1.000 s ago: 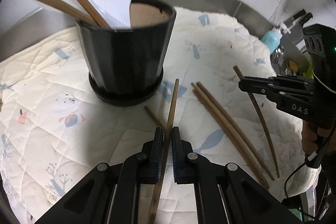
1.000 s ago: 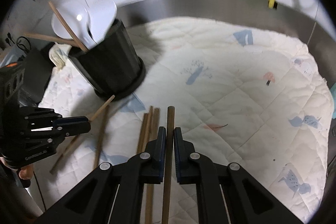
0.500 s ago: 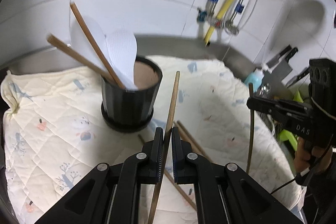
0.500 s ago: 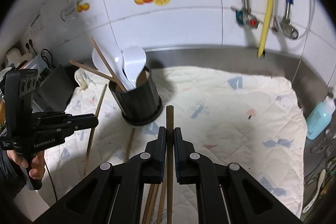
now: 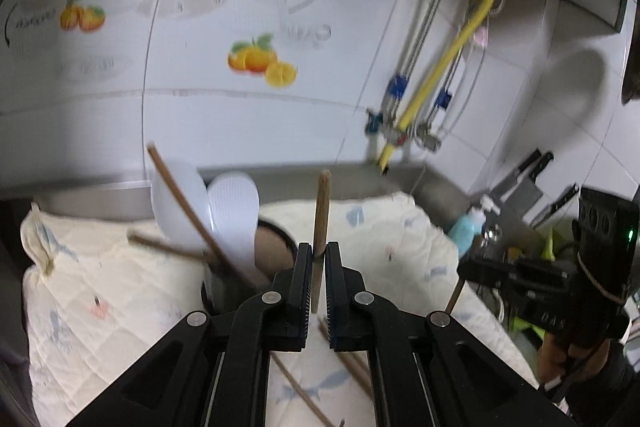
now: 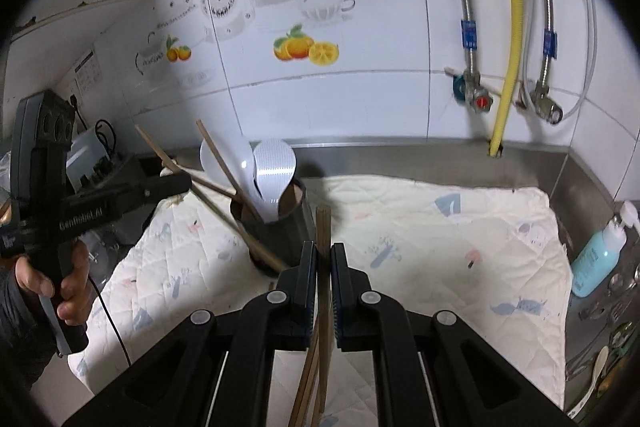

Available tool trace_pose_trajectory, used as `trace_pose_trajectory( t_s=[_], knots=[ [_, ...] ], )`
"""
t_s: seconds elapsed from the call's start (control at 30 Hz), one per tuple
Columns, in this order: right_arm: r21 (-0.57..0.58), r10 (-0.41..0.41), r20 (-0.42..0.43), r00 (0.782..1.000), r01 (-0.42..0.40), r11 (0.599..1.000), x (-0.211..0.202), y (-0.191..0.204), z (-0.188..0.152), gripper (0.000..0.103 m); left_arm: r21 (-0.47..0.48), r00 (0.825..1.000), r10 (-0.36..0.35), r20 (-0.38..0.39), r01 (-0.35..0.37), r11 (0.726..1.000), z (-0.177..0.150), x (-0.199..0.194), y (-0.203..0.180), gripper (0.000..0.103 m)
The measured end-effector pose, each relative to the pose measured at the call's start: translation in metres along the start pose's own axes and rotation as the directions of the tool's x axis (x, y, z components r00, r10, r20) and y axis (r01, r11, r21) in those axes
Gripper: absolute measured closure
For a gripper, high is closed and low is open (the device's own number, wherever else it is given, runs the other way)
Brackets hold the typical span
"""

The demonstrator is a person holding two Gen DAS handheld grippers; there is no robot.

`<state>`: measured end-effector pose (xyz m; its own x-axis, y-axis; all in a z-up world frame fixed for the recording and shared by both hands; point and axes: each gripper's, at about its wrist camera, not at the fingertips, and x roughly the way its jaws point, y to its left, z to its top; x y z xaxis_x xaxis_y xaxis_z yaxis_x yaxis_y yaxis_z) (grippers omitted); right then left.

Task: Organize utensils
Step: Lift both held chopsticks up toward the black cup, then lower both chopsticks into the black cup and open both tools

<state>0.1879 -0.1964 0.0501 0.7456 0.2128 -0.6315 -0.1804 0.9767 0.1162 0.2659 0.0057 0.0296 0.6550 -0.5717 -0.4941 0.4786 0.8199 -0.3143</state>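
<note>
Wooden chopsticks were the business here, one clamped in each gripper. The left gripper (image 5: pixel 319 269) was closed tight on a single chopstick (image 5: pixel 321 211), which stood nearly upright between its pads, its tip rising in front of the steel backsplash. The right gripper (image 6: pixel 324 269) was likewise closed on another chopstick (image 6: pixel 322 227), the stick running up between the jaws and ending just beside the holder's rim in that view.

The black utensil holder (image 6: pixel 294 227) stood on a cream quilted mat (image 6: pixel 440 247) that covered the surface. It held two white rice paddles (image 6: pixel 274 163) and two chopsticks leaning out to the left (image 5: pixel 188 211). More loose chopsticks (image 5: pixel 298 391) lay on the mat below the left gripper (partly hidden by its fingers).

Each camera caught the other hand: the person's left hand (image 6: pixel 60 287) gripped its tool's handle at the left edge, and the right hand (image 5: pixel 568 359) showed at the far right. A blue soap bottle (image 6: pixel 598 259) stood off the mat's right edge, near the wall tiles with orange-fruit decals (image 6: pixel 306 49).
</note>
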Motion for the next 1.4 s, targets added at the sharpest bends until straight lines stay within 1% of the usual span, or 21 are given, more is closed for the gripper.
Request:
trace_pose_trajectory(
  t_s=[0.1, 0.23, 0.3, 0.6, 0.7, 0.87, 1.0, 1.13, 1.33, 1.4],
  knots=[
    [0.012, 0.008, 0.019, 1.000, -0.008, 1.000, -0.001, -0.002, 0.009, 0.094, -0.001, 0.999, 0.003, 0.047, -0.003, 1.000, 0.022, -0.005, 0.004, 0.097],
    [0.016, 0.012, 0.045, 0.999, -0.013, 1.000, -0.004, -0.001, 0.023, 0.094, 0.030, 0.993, 0.044, 0.107, -0.048, 0.998, 0.048, -0.012, 0.005, 0.097],
    [0.008, 0.014, 0.059, 0.998, -0.015, 1.000, -0.006, 0.001, 0.031, 0.094, 0.034, 0.991, 0.047, 0.122, -0.051, 0.998, 0.056, -0.014, 0.008, 0.097],
    [-0.031, 0.016, 0.110, 0.994, -0.012, 0.999, -0.007, 0.012, 0.060, 0.094, 0.020, 0.986, 0.047, 0.159, -0.051, 0.998, 0.077, -0.016, 0.021, 0.097],
    [-0.040, 0.015, 0.122, 0.992, -0.010, 0.999, -0.006, 0.014, 0.070, 0.094, 0.027, 0.983, 0.064, 0.171, -0.070, 0.997, 0.078, -0.012, 0.024, 0.097],
    [-0.058, 0.016, 0.156, 0.988, -0.007, 0.998, -0.009, 0.019, 0.086, 0.094, 0.031, 0.984, 0.099, 0.146, -0.105, 0.994, 0.071, 0.006, 0.031, 0.097],
    [-0.065, 0.015, 0.182, 0.983, -0.003, 0.998, -0.010, 0.021, 0.096, 0.094, 0.031, 0.988, 0.114, 0.107, -0.118, 0.993, 0.061, 0.020, 0.038, 0.097],
    [-0.056, 0.029, 0.211, 0.977, -0.017, 0.998, -0.007, 0.023, 0.110, 0.094, 0.046, 0.990, 0.129, 0.065, -0.132, 0.990, 0.051, 0.033, 0.043, 0.097],
    [-0.064, 0.052, 0.250, 0.967, -0.037, 0.997, 0.005, 0.033, 0.126, 0.094, 0.041, 0.990, 0.138, 0.003, -0.138, 0.990, 0.038, 0.049, 0.049, 0.097],
    [-0.061, 0.057, 0.250, 0.967, -0.043, 0.997, 0.014, 0.035, 0.129, 0.094, 0.036, 0.990, 0.140, -0.018, -0.139, 0.990, 0.034, 0.053, 0.052, 0.097]
  ],
)
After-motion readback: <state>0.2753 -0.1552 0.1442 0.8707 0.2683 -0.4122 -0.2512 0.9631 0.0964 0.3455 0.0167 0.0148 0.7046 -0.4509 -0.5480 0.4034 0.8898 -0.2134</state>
